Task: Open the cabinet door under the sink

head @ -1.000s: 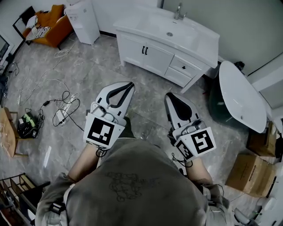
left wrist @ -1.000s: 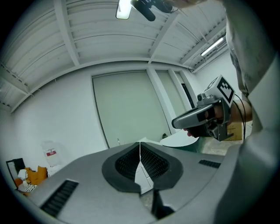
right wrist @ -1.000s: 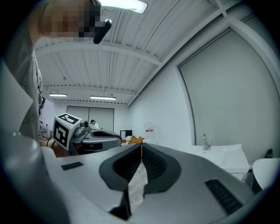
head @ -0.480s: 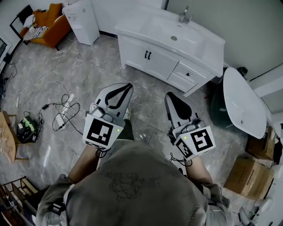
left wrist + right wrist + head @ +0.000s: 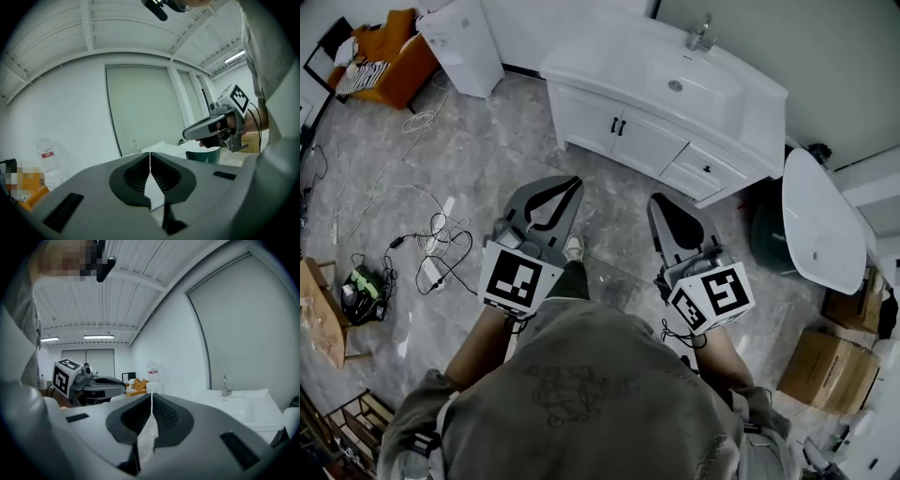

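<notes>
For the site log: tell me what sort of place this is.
Probably a bathroom mock-up in a workshop: a white vanity with sink and tap, what looks like a bathtub beside it, but loose cables and cardboard boxes on the floor.

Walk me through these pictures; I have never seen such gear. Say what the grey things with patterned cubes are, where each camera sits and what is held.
No robot here: a person holds a hand-held two-jaw gripper in each hand; the patterned cubes are part of them. The top-down picture comes from a camera on the person's head. The left gripper and right gripper point toward a white sink cabinet, whose doors with black handles are shut. The other two pictures come from cameras riding on each gripper, looking along its jaws. Both pairs of jaws are together, holding nothing. Cables lie on the grey floor.
</notes>
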Demonstrator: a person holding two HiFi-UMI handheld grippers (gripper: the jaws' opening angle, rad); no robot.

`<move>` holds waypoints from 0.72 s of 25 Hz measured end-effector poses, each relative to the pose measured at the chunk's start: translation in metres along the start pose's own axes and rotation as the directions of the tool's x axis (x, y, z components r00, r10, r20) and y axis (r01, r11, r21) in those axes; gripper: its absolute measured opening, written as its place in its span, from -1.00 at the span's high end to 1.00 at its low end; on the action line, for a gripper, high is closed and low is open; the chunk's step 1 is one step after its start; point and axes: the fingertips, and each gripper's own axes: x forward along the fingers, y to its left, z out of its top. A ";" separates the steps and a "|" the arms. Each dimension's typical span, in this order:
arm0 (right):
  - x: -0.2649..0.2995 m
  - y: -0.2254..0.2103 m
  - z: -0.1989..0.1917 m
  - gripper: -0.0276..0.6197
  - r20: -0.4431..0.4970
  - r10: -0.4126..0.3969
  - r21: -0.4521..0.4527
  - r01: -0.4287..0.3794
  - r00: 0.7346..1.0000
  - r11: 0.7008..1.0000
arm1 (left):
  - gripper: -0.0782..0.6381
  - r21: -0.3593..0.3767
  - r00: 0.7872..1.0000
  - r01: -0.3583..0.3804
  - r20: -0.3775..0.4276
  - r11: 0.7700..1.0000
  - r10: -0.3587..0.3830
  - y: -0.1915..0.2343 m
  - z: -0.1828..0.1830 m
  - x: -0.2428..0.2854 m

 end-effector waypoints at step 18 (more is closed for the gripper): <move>0.178 -0.090 -0.006 0.82 -0.098 -0.166 0.061 0.172 0.981 0.983 | 0.73 -0.026 0.992 0.117 -0.044 0.993 -0.118 0.158 -0.059 0.122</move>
